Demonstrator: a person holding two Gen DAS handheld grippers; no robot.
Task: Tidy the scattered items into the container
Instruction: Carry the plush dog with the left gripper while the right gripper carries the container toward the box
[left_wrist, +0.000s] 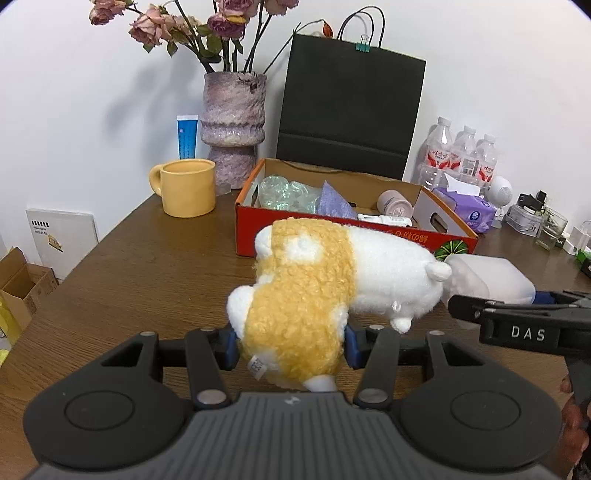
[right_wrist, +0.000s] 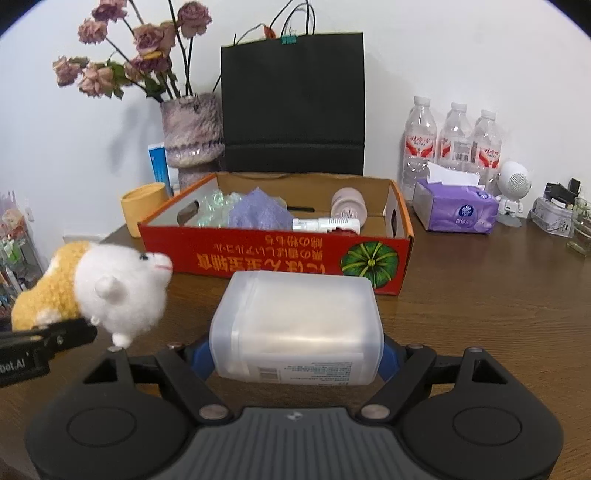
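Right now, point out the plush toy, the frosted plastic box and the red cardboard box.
plush toy (left_wrist: 303, 288), left wrist view, on its yellow back.
frosted plastic box (right_wrist: 295, 321), right wrist view, on its top face.
red cardboard box (right_wrist: 258, 254), right wrist view, on its printed front wall.

The letters "DAS" stand in white on the black body of the right gripper (left_wrist: 517, 325), seen from the left wrist; in the right wrist view the side of the left gripper (right_wrist: 48, 339) shows "bot.AI", cut off at the frame edge; the red front of the cardboard box (right_wrist: 273, 254) carries yellow East Asian characters printed upside down, which I cannot read; the translucent plastic container (right_wrist: 295, 325) has a barcode label with print too small to read.
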